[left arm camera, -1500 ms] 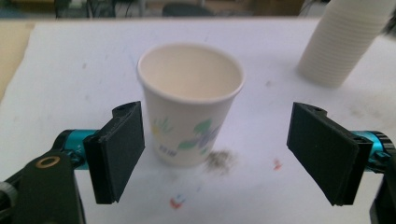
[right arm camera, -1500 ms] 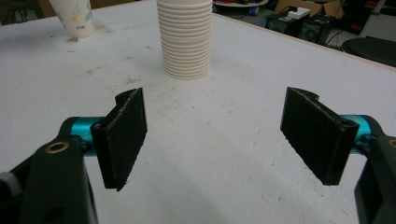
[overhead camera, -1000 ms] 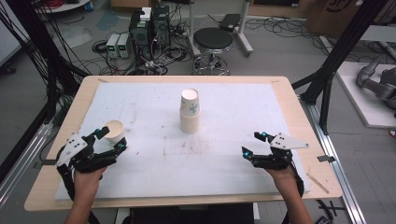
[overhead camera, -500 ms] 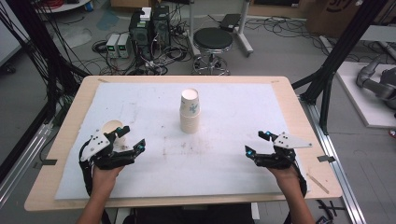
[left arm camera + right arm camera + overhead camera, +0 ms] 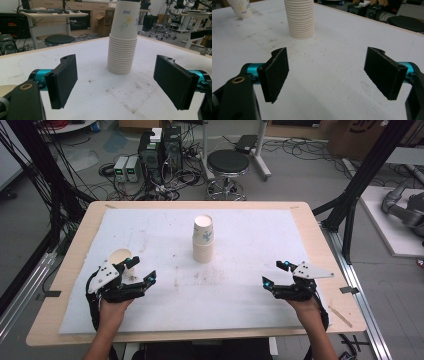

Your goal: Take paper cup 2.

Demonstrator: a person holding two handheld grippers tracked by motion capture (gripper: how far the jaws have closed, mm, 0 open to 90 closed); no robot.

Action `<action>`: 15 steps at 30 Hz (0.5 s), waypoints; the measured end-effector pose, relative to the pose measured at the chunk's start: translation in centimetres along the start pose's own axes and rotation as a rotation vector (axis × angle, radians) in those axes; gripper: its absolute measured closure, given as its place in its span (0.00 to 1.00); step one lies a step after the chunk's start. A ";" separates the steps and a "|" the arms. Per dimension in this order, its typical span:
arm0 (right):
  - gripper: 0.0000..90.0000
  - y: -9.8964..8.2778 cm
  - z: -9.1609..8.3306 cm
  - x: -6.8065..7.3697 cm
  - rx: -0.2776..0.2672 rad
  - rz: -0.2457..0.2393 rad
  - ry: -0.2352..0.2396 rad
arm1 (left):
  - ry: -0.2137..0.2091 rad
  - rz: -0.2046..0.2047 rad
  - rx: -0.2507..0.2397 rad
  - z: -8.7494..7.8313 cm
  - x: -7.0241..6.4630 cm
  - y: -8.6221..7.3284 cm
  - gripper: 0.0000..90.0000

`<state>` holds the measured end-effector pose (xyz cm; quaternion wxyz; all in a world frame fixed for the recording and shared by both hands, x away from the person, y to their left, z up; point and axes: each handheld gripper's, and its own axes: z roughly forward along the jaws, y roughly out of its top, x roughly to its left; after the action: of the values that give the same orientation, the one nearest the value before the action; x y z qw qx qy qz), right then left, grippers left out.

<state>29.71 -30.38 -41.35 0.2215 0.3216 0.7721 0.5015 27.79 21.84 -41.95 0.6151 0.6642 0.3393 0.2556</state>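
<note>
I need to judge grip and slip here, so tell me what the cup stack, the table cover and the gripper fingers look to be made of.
Cup stack: looks like matte paper, with thin rolled rims ribbing its lower half and a printed flower on top.
Table cover: seemingly soft white foam or felt; dull, stained and scuffed, wooden table edge showing round it.
Fingers: flat black pads, probably rubber or dense foam, matte with slightly rough edges.

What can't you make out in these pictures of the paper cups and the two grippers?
- Stack of cups: top cut off by the frame edge in both gripper views.
- Single cup: lower part hidden behind the left gripper in the high view.
- Printed pattern on the stack: too small to read.
</note>
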 end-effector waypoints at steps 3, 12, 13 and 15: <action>0.23 0.0 0.1 0.0 -0.002 0.005 -0.001 | 0.000 0.002 0.005 0.0 0.0 -0.1 0.21; 0.23 -0.1 0.2 0.0 0.006 0.007 0.003 | -0.010 -0.007 0.018 0.4 -0.1 -0.2 0.21; 0.23 -0.1 0.2 0.0 0.003 0.006 0.002 | -0.011 -0.005 0.019 0.5 -0.2 -0.1 0.21; 0.23 -0.1 0.0 -0.1 -0.001 0.004 0.001 | -0.016 -0.003 0.022 0.7 -0.2 0.0 0.21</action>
<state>29.77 -30.42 -41.41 0.2203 0.3227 0.7712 0.5026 28.27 21.24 -41.97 0.6107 0.6726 0.3382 0.2455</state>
